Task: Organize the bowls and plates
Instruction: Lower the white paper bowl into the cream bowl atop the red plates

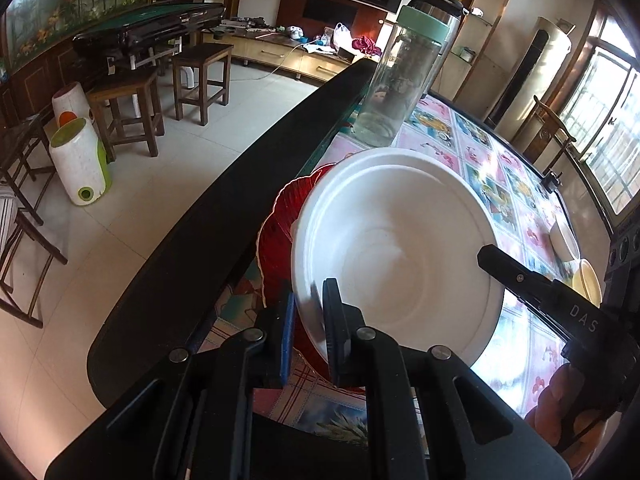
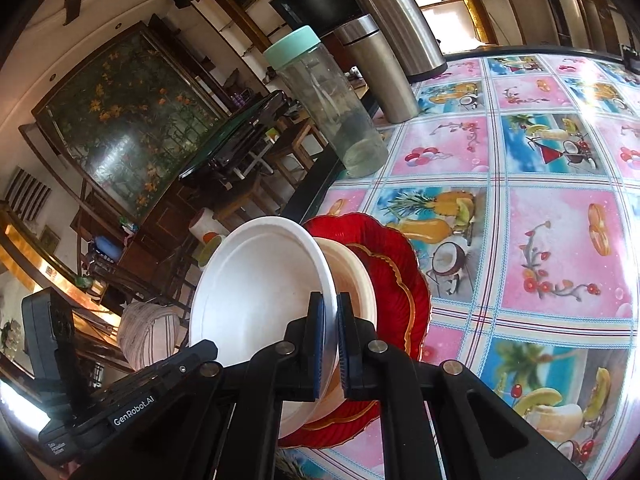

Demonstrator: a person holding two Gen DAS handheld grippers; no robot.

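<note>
White bowl [image 1: 396, 248] fills frame centre, rim pinched by left gripper [image 1: 310, 320] at lower left and right gripper [image 2: 330, 336] at lower centre. Red plates [image 2: 396, 280] sit directly beneath; both arms equally near.

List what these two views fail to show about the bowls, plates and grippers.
- Left wrist view: the white bowl covers most of the red plate; how many plates are stacked cannot be told.
- Right wrist view: the right gripper hides the near side of the bowl.
- Left wrist view: two pale dishes at the right edge, small and partly hidden by the other gripper.
</note>
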